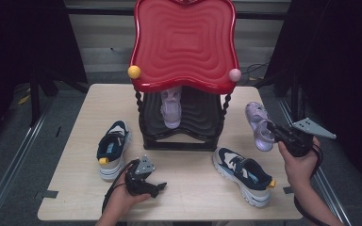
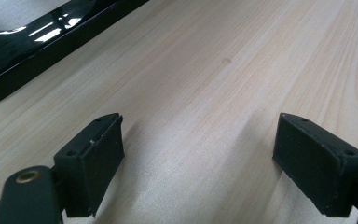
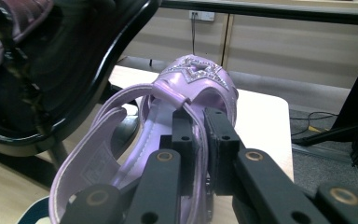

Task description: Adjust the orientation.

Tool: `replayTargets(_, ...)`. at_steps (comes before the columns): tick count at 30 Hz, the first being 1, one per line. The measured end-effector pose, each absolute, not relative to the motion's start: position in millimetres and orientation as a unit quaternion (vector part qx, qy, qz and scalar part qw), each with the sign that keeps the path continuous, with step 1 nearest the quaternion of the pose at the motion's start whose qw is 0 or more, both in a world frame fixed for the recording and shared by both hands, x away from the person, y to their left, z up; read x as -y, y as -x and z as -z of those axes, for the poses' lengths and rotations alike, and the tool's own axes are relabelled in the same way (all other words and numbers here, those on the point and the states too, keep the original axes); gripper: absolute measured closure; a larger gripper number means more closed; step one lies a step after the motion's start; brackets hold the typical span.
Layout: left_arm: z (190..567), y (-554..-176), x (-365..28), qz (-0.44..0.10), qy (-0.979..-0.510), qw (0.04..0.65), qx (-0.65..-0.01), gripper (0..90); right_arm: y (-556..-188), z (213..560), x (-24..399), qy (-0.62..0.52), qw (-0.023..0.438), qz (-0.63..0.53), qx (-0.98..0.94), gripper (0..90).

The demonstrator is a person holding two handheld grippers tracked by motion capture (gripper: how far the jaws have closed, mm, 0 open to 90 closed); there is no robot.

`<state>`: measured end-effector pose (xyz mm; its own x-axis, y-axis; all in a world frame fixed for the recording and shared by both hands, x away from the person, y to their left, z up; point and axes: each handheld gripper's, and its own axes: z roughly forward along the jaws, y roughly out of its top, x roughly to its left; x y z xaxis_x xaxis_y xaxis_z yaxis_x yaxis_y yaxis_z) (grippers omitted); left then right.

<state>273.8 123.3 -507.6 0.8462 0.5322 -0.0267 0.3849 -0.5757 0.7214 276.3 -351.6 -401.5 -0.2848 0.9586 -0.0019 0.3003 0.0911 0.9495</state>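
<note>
A light wooden table (image 1: pixel 188 188) carries everything here. At its far middle stands a two-tier shoe rack (image 1: pixel 184 47) with a glossy red rippled top shelf, twisted black posts, a black lower shelf, and a yellow ball (image 1: pixel 134 72) and a pink ball (image 1: pixel 235 75) on its front corners. On the lower shelf sits one lilac sandal (image 1: pixel 171 109), toe toward the person.

Two navy-and-white sneakers lie on the tabletop: the left sneaker (image 1: pixel 112 148) just left of the rack's base, and the right sneaker (image 1: pixel 243 175) in front of the rack's right corner, angled toward the near right edge.

The second lilac sandal (image 3: pixel 168 126), with a sparkly star on its toe strap, is to the right of the rack near the table's right edge. The right gripper (image 3: pixel 196 140) is clenched on it: the two black jaws pinch one side of the sandal's strap between them, and the right gripper view has the sandal tilted and apparently clear of the tabletop, close beside the rack's black lower shelf. From the high view this gripper (image 1: pixel 274 133) comes in from the right, held in the person's hand.

The left gripper (image 1: pixel 156 187) rests low over the table's near left part, in front of the rack. Its jaws stand wide apart with bare wood between them (image 2: pixel 198 154); it grasps nothing.
</note>
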Motion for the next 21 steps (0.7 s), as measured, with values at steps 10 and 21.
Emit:
replayTargets(10, 507.6, -273.8, -123.3, -0.097, -0.882, 0.38, -0.259, 15.5, -257.7, 393.6, 341.1, -0.467, 0.337, -0.481, -0.66, 82.8)
replayTargets(21, 507.6, -273.7, -123.3, -0.098, -0.882, 0.38, -0.26, 15.5, -239.9, 394.7, 329.3, -0.45, 0.325, -0.493, -0.67, 82.8)
